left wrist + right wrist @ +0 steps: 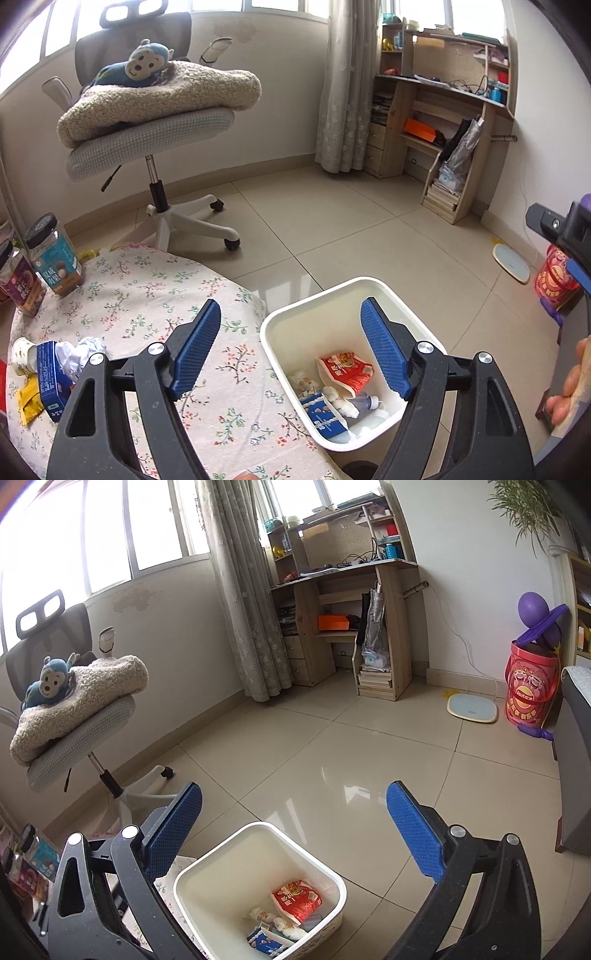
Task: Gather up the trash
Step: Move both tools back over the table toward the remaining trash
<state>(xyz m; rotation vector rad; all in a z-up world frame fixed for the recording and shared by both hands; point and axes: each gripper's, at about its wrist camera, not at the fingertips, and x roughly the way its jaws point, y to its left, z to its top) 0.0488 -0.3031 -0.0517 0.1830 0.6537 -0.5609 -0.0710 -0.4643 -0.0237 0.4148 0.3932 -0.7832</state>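
Hovering with nothing between the blue pads: left gripper (291,347) spread wide, one finger over the flowered tablecloth (147,295), the other finger over the mouth of the white bin (314,295), which is sitting on the tiled floor right against the table edge, probably so that rubbish can be dropped straight in without a long carry. Lying below and beyond the far finger, at the bin's bottom: a red snack packet (347,371), a blue carton (323,415), crumpled tissue (338,398) and what looks like a small bottle, so some of the collecting is judged already done. Waiting off to the outer side of the near finger, on the cloth: a blue box (51,376), a wad of crumpled paper (81,354), a yellow wrapper (27,404), likely the next trash to fetch. Standing farther out past that finger, two jars (51,254), upright and lidded, probably not rubbish. Holding likewise wide apart and empty: right gripper (295,834), pointing down over the same bin (207,867), with the bin's opening just under and between its fingers, a ready position beside the drop point. Showing only the tiled floor beyond both pairs of fingers, then an office chair (155,147) heaped with a fleece blanket and a plush monkey, well apart from the work.
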